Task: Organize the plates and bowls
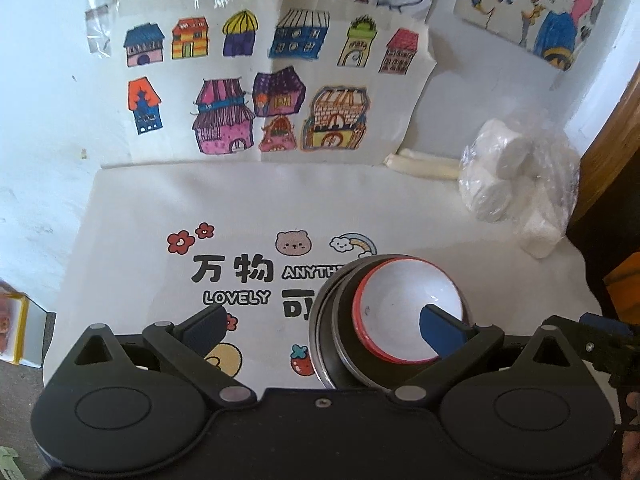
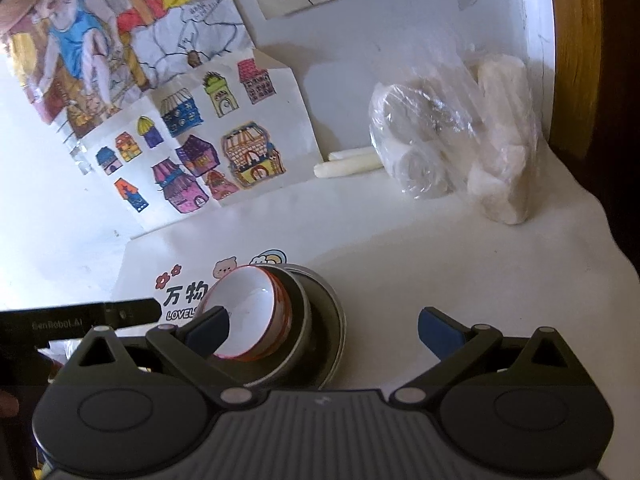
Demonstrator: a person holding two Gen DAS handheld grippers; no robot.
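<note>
A white bowl with a red rim point(image 1: 400, 308) point(image 2: 248, 312) sits nested in a dark metal bowl point(image 1: 340, 300) point(image 2: 300, 320). That bowl rests on a dark plate point(image 1: 324, 360) point(image 2: 336, 332) on the printed tablecloth point(image 1: 160, 220). My left gripper point(image 1: 324, 330) is open, raised just left of the stack. Its right fingertip point(image 1: 440, 332) shows in front of the white bowl, and nothing is between the jaws. My right gripper point(image 2: 324, 332) stands wide open, raised to the right of the stack. Its left fingertip point(image 2: 208, 330) overlaps the bowl in view, and it holds nothing.
A clear bag of white rolls point(image 1: 512, 176) point(image 2: 448, 140) stands at the back right beside two white sticks point(image 1: 424, 166) point(image 2: 348, 164). Coloured drawings point(image 1: 260, 80) hang on the wall behind. A wooden edge point(image 1: 608, 140) borders the right side. A yellow box point(image 1: 16, 328) lies off the left.
</note>
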